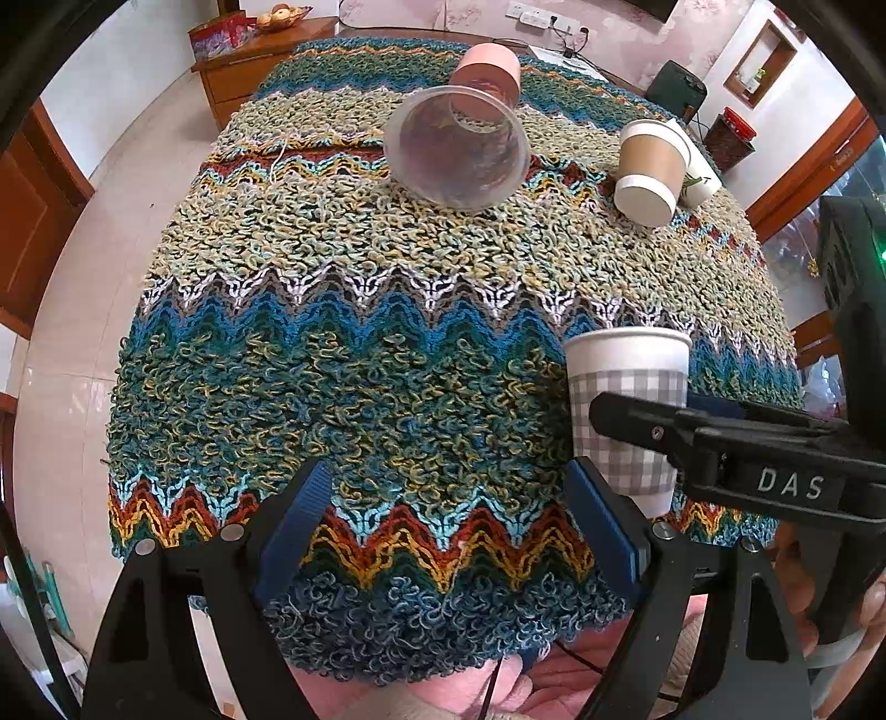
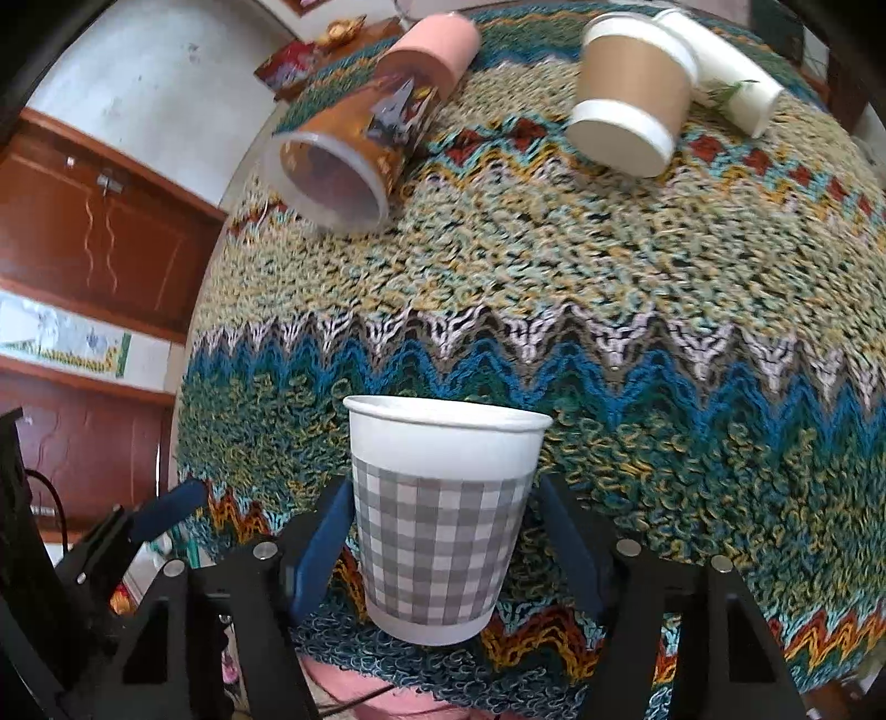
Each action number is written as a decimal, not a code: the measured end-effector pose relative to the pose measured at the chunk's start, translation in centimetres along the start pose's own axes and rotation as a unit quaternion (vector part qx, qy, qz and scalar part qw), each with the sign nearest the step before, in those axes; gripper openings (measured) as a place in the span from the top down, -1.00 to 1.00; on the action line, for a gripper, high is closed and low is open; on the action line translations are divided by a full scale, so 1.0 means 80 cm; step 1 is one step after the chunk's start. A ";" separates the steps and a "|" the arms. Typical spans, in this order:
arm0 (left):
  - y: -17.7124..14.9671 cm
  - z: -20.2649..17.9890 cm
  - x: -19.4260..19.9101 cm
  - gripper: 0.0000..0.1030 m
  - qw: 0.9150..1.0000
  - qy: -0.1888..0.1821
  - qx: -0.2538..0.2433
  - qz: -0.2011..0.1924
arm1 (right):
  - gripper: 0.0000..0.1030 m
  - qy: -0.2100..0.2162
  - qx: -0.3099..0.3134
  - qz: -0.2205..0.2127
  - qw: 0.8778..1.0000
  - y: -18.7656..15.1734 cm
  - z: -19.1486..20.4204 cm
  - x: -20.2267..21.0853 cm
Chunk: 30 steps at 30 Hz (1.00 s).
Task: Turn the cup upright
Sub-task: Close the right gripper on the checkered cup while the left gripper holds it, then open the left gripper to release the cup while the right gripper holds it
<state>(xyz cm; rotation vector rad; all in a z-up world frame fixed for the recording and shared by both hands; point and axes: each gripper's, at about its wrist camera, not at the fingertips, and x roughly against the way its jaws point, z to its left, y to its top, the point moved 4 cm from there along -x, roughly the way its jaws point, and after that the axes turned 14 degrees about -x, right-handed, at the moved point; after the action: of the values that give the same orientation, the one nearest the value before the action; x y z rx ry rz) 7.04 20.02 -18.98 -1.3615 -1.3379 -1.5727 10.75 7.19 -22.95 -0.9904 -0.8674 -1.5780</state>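
The worktop's zigzag knitted cloth [image 1: 343,343] carries a gingham paper cup [image 2: 443,515] standing upright, mouth up, near its front edge. Beyond that cup, a clear plastic cup [image 1: 457,147], a pink cup [image 1: 487,66] and a brown paper cup [image 1: 650,166] lie tipped over. The right claw [image 2: 443,545] brackets the gingham cup, its pads seemingly just apart from the wall, while the left claw [image 1: 448,531] gapes wide just left of it.

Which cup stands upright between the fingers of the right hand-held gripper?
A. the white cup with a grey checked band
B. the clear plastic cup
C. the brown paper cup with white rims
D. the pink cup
A: the white cup with a grey checked band stands rim up between the blue pads of the right hand-held gripper, while the brown paper cup, the clear plastic cup and the pink cup lie on their sides farther away.
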 end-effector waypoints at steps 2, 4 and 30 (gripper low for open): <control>0.001 0.003 -0.001 -0.71 1.000 0.000 0.002 0.000 | -0.28 -0.002 0.008 0.008 1.000 0.002 0.003 -0.005; 0.003 0.005 -0.002 -0.71 1.000 -0.001 0.003 -0.001 | -0.28 -0.005 0.018 0.012 1.000 0.003 0.008 -0.008; 0.016 0.001 -0.016 -0.71 1.000 0.008 0.002 -0.002 | -0.22 -0.045 0.121 -0.333 0.934 0.012 0.001 0.041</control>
<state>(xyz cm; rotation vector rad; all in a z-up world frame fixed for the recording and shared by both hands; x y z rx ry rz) 8.60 19.59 -19.85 -1.3418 -1.3359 -1.5790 11.32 5.79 -19.87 -0.6169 -1.5365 -1.9241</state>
